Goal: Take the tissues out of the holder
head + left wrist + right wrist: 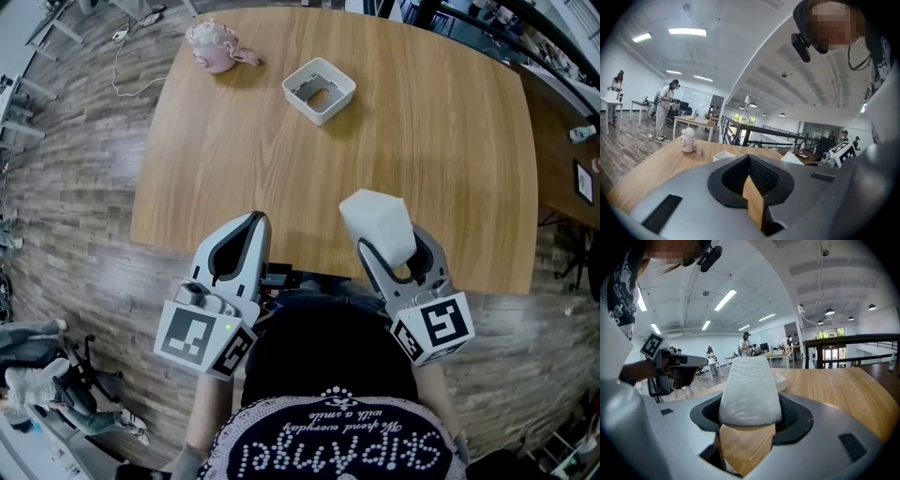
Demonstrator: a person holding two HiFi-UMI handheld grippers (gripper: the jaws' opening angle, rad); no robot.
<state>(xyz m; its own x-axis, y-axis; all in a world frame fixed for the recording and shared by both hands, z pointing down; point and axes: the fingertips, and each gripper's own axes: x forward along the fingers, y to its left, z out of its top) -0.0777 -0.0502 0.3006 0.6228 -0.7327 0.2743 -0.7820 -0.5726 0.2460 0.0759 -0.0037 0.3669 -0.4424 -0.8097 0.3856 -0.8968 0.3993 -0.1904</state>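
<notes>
The right gripper (pixel 749 420) was pinching the tissue pack (pixel 750 389) across its width. The white, film-wrapped block stood upright between the two pads and rose well above them. That squeeze on the flat sides was probably chosen because the soft pack gives under pressure and seats itself against the pads. In the head view the right gripper (pixel 392 246) hung over the near edge of the table (pixel 441 150), close to the person's body, and the tissue pack (pixel 377 223) was in the air, touching nothing else. The left gripper (pixel 750 161) had its jaws pressed together at the tips with nothing between them. It sat beside its partner as the left gripper (pixel 246 230), seemingly parked out of the way since the job needs only one claw.

The holder (pixel 345 86) lay well apart from the pack, farther across the table, open side up and apparently empty, so the removal looked done. A pink pot (pixel 214 47) stood near the far left corner, clear of everything.

The count was two grippers, one tissue pack, one holder, one pink pot and one table.
</notes>
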